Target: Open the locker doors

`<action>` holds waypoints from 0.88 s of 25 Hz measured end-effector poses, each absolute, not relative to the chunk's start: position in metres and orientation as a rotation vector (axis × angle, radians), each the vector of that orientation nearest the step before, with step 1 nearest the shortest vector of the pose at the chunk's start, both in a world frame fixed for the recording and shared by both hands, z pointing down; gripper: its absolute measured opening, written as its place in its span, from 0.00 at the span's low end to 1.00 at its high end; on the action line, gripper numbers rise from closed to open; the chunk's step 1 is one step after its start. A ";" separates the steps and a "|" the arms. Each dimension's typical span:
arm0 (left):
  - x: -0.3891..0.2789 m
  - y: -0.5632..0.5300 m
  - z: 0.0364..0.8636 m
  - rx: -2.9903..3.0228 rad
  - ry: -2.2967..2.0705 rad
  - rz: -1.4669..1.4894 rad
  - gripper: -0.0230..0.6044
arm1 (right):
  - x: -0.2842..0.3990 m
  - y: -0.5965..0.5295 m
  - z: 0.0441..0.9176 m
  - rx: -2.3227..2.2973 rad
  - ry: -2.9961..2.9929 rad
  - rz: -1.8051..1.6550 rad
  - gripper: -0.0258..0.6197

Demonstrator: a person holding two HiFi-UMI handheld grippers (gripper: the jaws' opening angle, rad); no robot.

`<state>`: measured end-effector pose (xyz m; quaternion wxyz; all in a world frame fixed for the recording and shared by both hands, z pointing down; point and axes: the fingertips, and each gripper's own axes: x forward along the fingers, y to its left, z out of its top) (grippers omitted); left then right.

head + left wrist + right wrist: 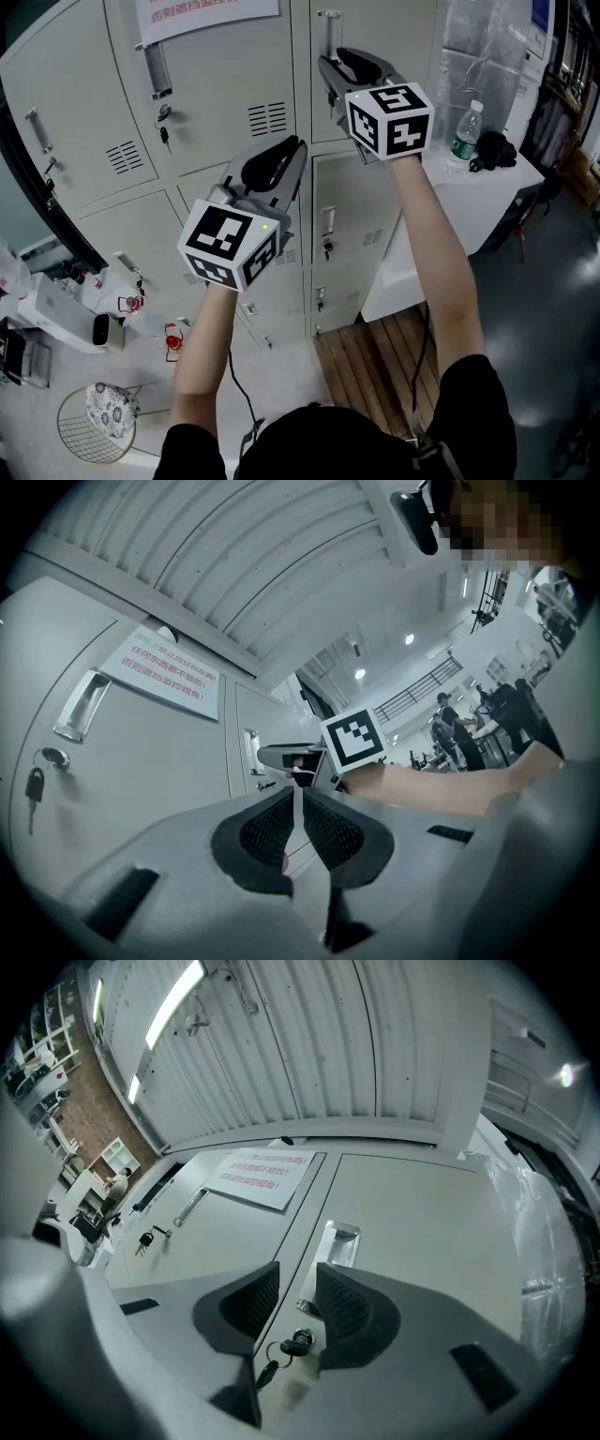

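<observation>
Right tool [297, 1288] is spread, aimed at the upper locker door [422, 1213], which is shut. Its handle [337, 1246] and key [298, 1340] sit in line between the jaws, not gripped. Left tool [298, 803] is pressed together and empty, lower down in front of the lockers.

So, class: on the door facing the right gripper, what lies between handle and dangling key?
The lock, below the handle and above the dangling key; right gripper view.

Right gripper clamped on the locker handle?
No, the right gripper has its jaws standing apart, and the handle shows through the gap beyond them, untouched.
</observation>
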<state>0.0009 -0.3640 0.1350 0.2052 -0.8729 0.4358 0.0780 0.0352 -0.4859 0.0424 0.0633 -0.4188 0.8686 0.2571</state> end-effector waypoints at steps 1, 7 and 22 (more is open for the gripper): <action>0.000 -0.364 0.135 -2.432 1.217 0.217 0.07 | 0.034 -0.488 0.042 -1.271 2.626 0.773 0.21; -0.006 -0.362 0.138 -2.433 1.226 0.213 0.07 | 0.029 -0.506 0.045 -1.308 2.651 0.747 0.21; -0.017 -0.359 0.146 -2.435 1.251 0.194 0.07 | 0.021 -0.524 0.042 -1.340 2.688 0.680 0.24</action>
